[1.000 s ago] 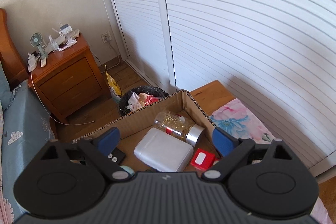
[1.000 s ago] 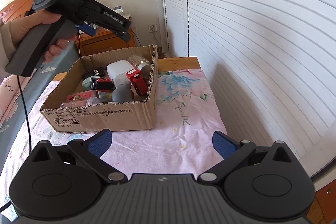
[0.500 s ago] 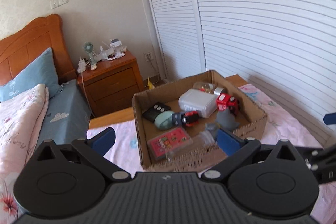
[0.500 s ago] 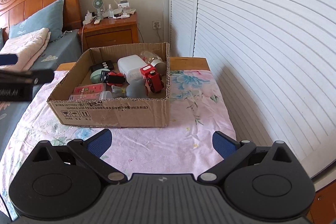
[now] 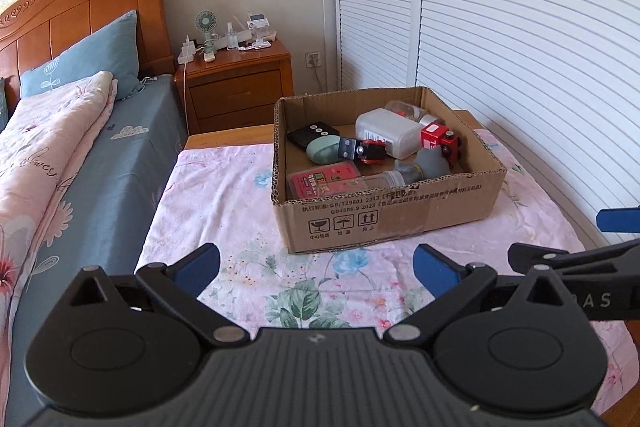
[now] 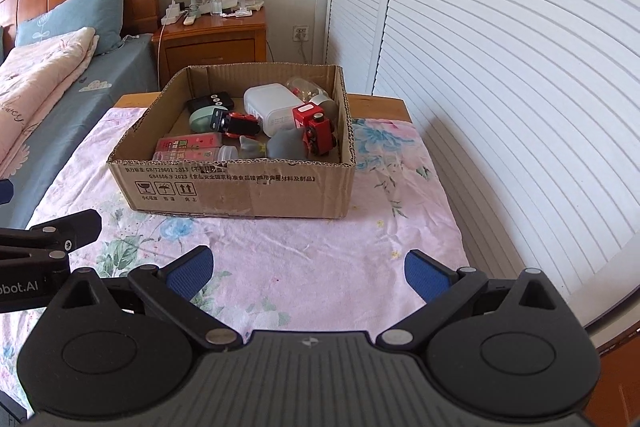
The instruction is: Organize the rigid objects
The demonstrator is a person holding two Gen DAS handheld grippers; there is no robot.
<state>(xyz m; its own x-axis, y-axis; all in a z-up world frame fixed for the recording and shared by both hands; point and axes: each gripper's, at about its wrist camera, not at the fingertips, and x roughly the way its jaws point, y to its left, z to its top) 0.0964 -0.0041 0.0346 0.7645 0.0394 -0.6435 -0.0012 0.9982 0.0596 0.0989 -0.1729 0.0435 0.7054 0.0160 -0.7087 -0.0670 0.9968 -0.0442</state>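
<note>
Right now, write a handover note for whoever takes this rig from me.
Left gripper: open, empty, back from the box.
Right gripper: open, empty, also short of it.
Cardboard box sits on the floral cloth. Inside: white container, red toy truck, red toy car, green case, black remote, pink packet, grey piece, two clear jars.
Done: nothing outside the box.
Left: judge whether contents need tidying.

Clear plastic jar (image 6: 307, 89) half hidden behind white plastic container (image 6: 274, 105) in brown cardboard box (image 6: 240, 187), clear bottle (image 5: 382, 181) mostly behind the box's near wall, small items on orange wooden nightstand (image 5: 236, 67) too small to tell, wooden headboard (image 5: 80, 11) cut off at left edge
</note>
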